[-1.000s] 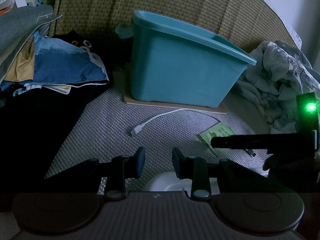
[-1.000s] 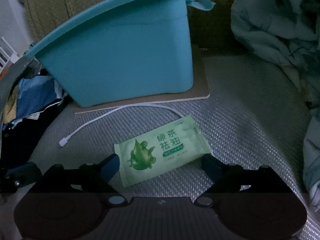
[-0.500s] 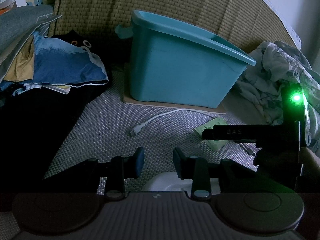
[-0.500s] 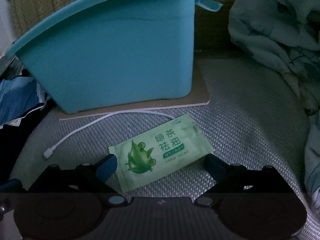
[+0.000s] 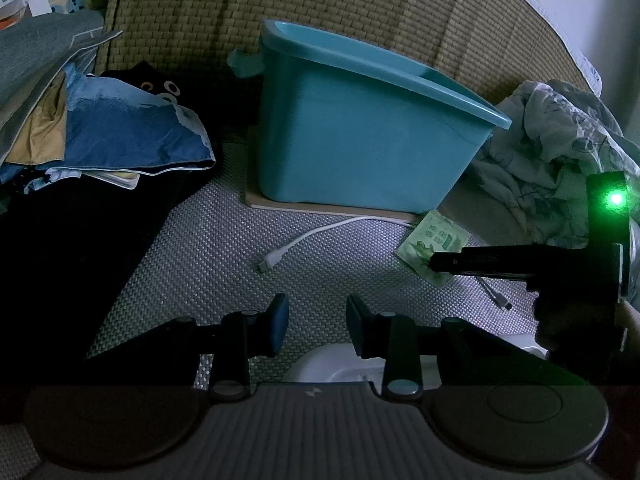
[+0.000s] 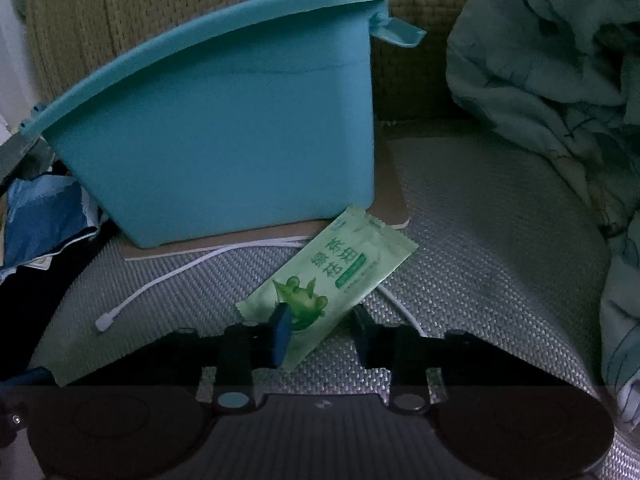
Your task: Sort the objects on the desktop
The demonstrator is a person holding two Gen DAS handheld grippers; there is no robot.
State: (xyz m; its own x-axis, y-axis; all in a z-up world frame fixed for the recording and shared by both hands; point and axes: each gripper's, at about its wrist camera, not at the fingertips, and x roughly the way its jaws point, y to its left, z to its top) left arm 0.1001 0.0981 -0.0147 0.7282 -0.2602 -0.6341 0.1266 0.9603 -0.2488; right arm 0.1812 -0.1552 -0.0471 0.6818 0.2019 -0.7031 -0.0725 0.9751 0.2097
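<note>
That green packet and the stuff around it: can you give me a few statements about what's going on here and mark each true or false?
1. The green packet lies between the fingers of the right gripper. True; its jaws are closing on it.
2. The teal tub stands on a flat tan board. True.
3. The white cable is coiled inside the tub. False; it lies stretched on the woven mat in front of the tub.
4. The left gripper holds the cable's plug. False; nothing sits between its fingers.
5. Crumpled bedding lies to the tub's right in the right wrist view. True.
</note>
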